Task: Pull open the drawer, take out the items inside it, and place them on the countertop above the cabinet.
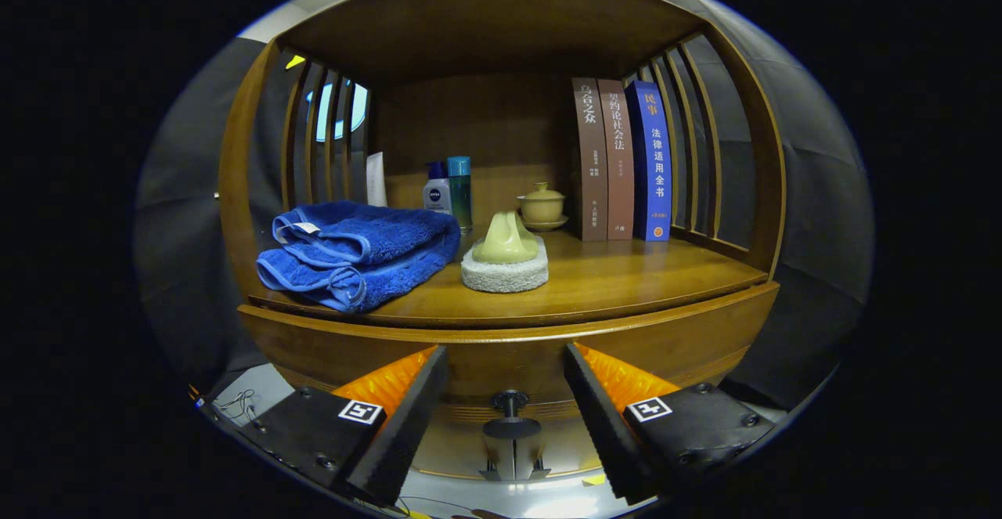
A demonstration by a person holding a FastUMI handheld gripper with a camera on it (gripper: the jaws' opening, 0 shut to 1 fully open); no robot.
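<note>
The wooden cabinet's drawer front runs just under the countertop edge and looks pushed in. Its dark round knob sticks out toward me. My gripper is open, its fingers standing wide on either side of the knob without touching it, and the fingertips reach close to the drawer front. On the countertop above lie a folded blue towel and a white scrub pad with a pale yellow handle. The inside of the drawer is hidden.
At the back of the countertop stand two small bottles, a lidded yellow cup on a saucer and three upright books. Slatted wooden sides and a wooden top enclose the shelf. A shiny pale surface lies below the drawer.
</note>
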